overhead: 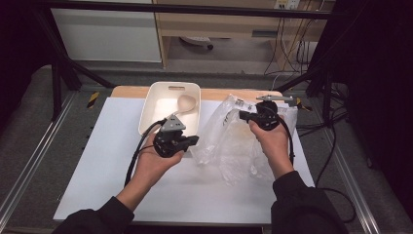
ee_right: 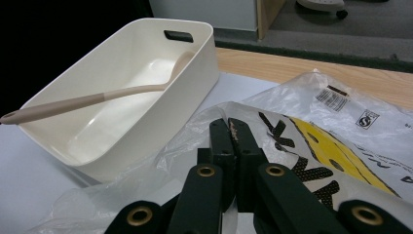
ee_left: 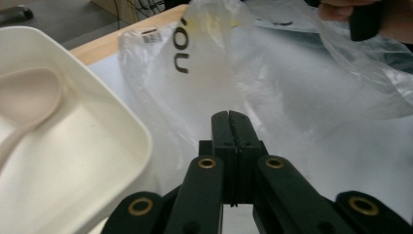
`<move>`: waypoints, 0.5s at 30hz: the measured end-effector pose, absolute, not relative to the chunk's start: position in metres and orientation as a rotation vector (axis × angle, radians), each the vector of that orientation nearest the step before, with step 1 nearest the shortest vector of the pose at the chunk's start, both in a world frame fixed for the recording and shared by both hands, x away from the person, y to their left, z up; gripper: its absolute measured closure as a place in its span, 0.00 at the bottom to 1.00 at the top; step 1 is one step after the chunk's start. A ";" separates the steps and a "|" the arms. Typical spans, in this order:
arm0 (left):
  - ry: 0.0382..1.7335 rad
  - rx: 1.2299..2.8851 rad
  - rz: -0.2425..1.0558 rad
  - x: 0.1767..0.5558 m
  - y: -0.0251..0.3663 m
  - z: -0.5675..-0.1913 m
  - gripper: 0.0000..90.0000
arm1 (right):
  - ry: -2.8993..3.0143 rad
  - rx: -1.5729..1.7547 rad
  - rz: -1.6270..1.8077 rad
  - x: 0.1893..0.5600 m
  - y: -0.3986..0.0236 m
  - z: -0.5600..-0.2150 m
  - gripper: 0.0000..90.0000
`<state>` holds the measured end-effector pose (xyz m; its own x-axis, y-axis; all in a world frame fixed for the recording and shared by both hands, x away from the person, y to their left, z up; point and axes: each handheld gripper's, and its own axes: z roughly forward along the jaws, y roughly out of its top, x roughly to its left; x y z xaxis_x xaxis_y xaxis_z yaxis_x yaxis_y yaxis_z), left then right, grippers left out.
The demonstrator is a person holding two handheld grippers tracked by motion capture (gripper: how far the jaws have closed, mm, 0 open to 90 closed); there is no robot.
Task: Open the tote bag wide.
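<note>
Plastic bag (overhead: 238, 141): clear, crumpled, printed in black and yellow; spread on the white table (overhead: 97, 161) between the two claws, reaching under and beyond the right one. Black lettering and a barcode label (ee_left: 151, 33) ahead of the left claw.

Right claw (ee_right: 233, 127): jaws pressed together, a fold of the bag seemingly pinched at the tips (hard to confirm). Held over the bag's far edge.

Left claw (ee_left: 229, 119): jaws fully closed, nothing between them; raised above the table, just beside the bag's near-left edge.

Cream tub (overhead: 146, 114): just beyond the left claw, well left of the right one.

Ladle (ee_right: 97, 97): beige, lying inside the tub, handle propped on its rim.
</note>
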<state>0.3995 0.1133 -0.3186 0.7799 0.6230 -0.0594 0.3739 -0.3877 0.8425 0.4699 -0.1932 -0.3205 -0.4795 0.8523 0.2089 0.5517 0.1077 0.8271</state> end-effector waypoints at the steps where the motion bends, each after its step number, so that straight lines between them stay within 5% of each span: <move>1: 0.749 2.017 0.338 0.402 0.117 -0.317 1.00 | 2.074 1.375 1.317 0.470 -0.193 -0.321 1.00; 15: 0.824 2.018 0.416 0.430 0.161 -0.306 1.00 | 2.101 1.357 1.322 0.464 -0.193 -0.324 1.00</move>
